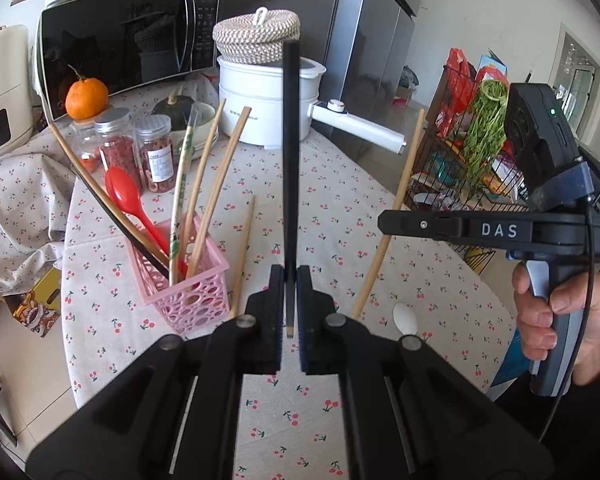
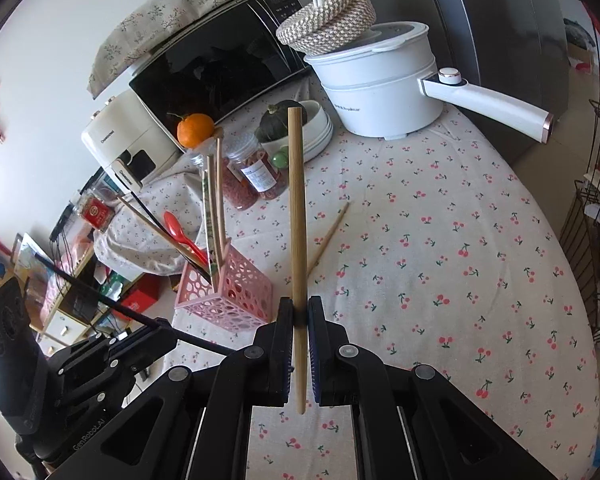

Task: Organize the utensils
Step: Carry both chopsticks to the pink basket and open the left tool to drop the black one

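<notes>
My left gripper (image 1: 290, 276) is shut on a black chopstick (image 1: 290, 152) that points up and away. My right gripper (image 2: 300, 312) is shut on a wooden chopstick (image 2: 297, 216), also upright; it shows in the left wrist view (image 1: 400, 196) with the right gripper (image 1: 384, 222) beside it. A pink basket (image 1: 182, 276) on the table holds several chopsticks and a red spoon (image 1: 126, 196); it also shows in the right wrist view (image 2: 228, 292). One wooden chopstick (image 1: 244, 252) lies on the cloth beside the basket. A white spoon (image 1: 405, 318) lies near my left gripper.
The round table (image 2: 440, 240) has a cherry-print cloth. At the back stand a white pot (image 1: 268, 108) with a woven lid, a microwave (image 1: 128, 44), spice jars (image 1: 156, 152), an orange (image 1: 86, 100) and a squash in a bowl (image 2: 296, 124). A wire rack (image 1: 472, 160) stands right.
</notes>
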Action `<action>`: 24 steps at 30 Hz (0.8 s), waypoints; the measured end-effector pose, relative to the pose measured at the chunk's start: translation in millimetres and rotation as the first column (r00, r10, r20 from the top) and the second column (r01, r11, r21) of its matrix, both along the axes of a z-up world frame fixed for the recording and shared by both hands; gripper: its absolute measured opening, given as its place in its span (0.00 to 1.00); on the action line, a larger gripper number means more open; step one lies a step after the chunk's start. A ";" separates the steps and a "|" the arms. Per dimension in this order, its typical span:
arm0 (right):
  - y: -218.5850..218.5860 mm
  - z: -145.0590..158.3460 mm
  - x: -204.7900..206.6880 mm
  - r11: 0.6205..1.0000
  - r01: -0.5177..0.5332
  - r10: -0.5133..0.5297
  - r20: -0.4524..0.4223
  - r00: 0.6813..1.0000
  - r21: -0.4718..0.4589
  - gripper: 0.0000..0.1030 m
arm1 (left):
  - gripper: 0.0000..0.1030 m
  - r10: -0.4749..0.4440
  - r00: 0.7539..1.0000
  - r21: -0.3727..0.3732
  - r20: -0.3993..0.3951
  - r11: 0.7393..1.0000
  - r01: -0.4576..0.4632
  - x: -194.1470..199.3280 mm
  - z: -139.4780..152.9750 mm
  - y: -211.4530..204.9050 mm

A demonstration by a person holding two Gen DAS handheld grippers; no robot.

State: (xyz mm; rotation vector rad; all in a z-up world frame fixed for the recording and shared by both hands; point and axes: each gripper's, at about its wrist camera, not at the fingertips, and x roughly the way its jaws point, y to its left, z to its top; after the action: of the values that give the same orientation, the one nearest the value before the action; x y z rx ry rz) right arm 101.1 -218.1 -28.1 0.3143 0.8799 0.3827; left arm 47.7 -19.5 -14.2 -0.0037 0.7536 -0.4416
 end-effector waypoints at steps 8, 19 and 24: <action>9.4 34.0 -7.1 0.999 -0.018 0.013 0.148 0.989 0.032 0.07 | 0.06 0.065 0.988 -0.074 0.142 0.996 -0.055 -7.0 39.5 24.9; 14.6 38.5 -6.2 0.998 -0.027 0.018 0.174 0.985 0.048 0.07 | 0.06 0.220 0.937 -0.123 0.272 0.973 -0.193 -0.3 56.4 59.9; 13.3 37.9 -6.5 0.998 -0.026 0.016 0.177 0.984 0.053 0.07 | 0.06 0.257 0.933 -0.089 0.251 0.966 -0.242 15.0 43.9 63.3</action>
State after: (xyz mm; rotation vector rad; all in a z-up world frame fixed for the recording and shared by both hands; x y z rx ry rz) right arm 94.6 -204.8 9.8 0.3169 0.7006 0.4477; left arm 62.7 43.8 29.7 -0.0929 0.4724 -0.2142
